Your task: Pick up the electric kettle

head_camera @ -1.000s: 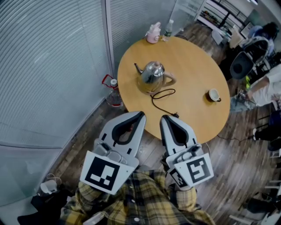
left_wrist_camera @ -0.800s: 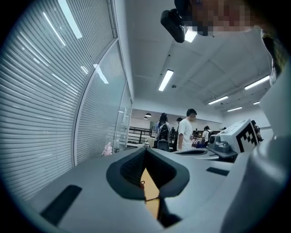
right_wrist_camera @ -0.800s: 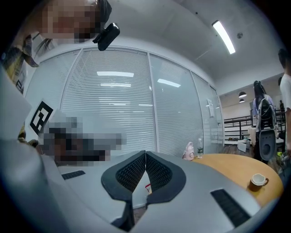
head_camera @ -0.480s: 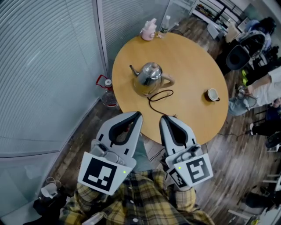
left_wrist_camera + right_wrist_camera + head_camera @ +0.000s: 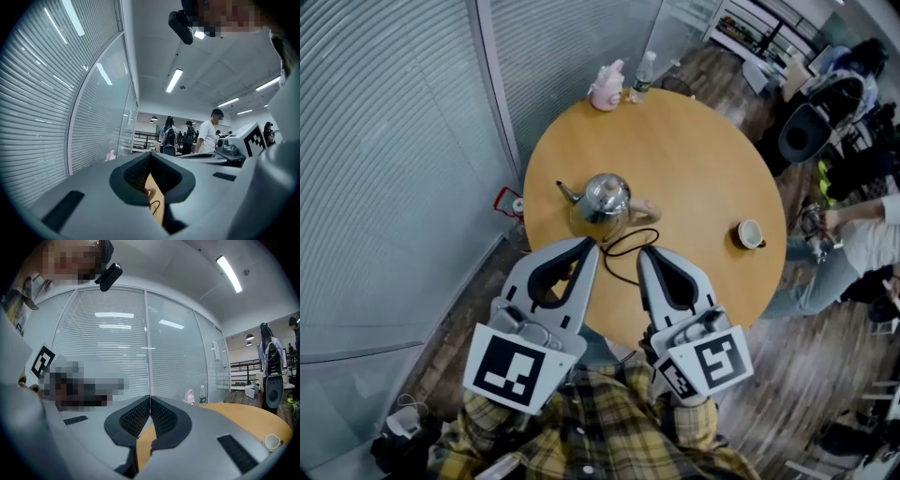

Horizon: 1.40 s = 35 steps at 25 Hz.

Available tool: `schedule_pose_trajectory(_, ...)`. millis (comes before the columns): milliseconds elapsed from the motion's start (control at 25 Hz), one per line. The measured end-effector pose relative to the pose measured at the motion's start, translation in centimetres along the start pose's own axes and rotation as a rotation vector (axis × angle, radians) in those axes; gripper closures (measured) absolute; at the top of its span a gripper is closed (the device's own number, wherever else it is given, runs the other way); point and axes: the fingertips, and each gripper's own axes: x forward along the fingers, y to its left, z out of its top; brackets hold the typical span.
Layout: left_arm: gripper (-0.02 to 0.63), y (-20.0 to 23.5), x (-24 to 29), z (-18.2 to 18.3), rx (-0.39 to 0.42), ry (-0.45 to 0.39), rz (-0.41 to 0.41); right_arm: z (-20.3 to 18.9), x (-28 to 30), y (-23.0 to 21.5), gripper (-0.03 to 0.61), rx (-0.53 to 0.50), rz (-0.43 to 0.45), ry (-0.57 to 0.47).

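The steel electric kettle (image 5: 603,198) with a tan handle stands on the round wooden table (image 5: 703,159), towards its near left side. Its black cord (image 5: 623,246) curls towards me. My left gripper (image 5: 590,243) is shut and empty, its tip over the table's near edge just short of the kettle. Beside it, my right gripper (image 5: 644,251) is also shut and empty, near the cord's end. In the left gripper view the closed jaws (image 5: 150,155) hide the kettle; only a sliver of table and cord shows. The right gripper (image 5: 150,398) points level over the table (image 5: 243,416).
A cup (image 5: 748,233) sits at the table's right, with a pink object (image 5: 604,94) and a water bottle (image 5: 643,71) at its far edge. A red-capped jug (image 5: 511,204) stands on the floor by the glass partition. People and an office chair (image 5: 802,131) are at the right.
Both grippers have moved forward together towards the table; their tips now reach over its near edge and the kettle lies closer. Both stay shut.
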Motion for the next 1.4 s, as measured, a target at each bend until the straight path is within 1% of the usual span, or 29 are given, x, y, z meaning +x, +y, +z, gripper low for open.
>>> schedule_pose_trajectory(280, 0.612, 0.9, 5.0, 1.5, 0.008, 0.002, 0.014, 1.8, 2.0, -5.1, 0.548, -0.009, -0.010, -0.010)
schedule_pose_trajectory(560, 0.612, 1.5, 8.1, 1.7, 0.014, 0.011, 0.018, 2.0, 3.3, -8.1, 0.548, -0.012, -0.014, -0.005)
schedule_pose_trajectory(800, 0.612, 2.4, 9.6, 1.7, 0.018, 0.017, -0.004, 1.9, 4.7, -9.1, 0.548, -0.010, -0.037, -0.006)
schedule_pose_trajectory(1160, 0.612, 3.5, 10.7, 1.6, 0.010, 0.031, -0.045, 1.8, 5.6, -9.9, 0.546, -0.013, -0.103, -0.016)
schedule_pose_trajectory(1400, 0.612, 4.4, 11.4, 0.3, -0.006, 0.049, -0.053, 0.0, 6.1, -10.8, 0.545, -0.008, -0.135, 0.001)
